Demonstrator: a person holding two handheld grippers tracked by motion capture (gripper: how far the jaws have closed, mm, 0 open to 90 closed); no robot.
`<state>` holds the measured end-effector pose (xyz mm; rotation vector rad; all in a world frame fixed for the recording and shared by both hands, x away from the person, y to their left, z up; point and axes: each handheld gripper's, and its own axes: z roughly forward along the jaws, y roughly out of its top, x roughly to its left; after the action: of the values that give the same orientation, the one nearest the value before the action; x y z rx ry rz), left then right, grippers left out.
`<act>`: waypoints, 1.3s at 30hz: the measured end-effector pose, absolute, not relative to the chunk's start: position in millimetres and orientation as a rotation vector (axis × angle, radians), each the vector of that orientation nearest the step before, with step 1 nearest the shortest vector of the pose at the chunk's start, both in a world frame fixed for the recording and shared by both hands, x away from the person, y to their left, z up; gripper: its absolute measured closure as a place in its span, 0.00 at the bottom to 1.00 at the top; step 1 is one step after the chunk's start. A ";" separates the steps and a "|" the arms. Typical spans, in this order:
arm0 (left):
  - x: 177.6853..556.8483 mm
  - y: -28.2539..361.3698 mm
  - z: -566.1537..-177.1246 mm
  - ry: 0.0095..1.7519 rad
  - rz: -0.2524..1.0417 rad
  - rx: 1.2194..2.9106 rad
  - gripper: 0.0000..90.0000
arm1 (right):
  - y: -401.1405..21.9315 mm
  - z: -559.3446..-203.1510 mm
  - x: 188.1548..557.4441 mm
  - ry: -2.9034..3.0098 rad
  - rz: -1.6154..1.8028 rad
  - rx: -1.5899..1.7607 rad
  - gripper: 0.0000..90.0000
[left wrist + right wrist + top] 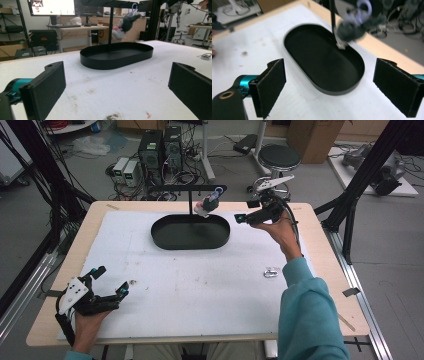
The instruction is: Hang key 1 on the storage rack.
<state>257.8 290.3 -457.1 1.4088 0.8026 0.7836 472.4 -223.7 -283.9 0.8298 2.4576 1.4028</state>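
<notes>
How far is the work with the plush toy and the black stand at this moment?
Done: the plush toy hangs by its ring from the stand's bar above the black tray. In hand: nothing; the right gripper has open, empty jaws beside it. Left: probably the small metal piece lying on the white mat.

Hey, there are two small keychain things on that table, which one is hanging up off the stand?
The plush toy, grey and pink, hangs by its ring from the arm of the black stand over the oval tray. The other, a small metal clip, lies flat on the white mat.
</notes>
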 end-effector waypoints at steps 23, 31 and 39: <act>258.1 291.2 -457.0 0.807 0.777 1.403 0.02 | -318.4 -322.0 349.9 2.105 1.578 0.806 0.01; 257.6 290.4 -457.1 0.801 0.784 1.406 0.02 | -332.7 -355.7 322.1 2.062 1.583 0.793 0.01; 257.9 291.5 -457.2 0.809 0.778 1.396 0.02 | -347.1 -382.0 304.1 2.009 1.590 0.805 0.01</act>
<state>257.9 291.5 -457.2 1.3964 0.8092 0.7776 304.1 -347.1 -382.0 0.8047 2.0092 1.5903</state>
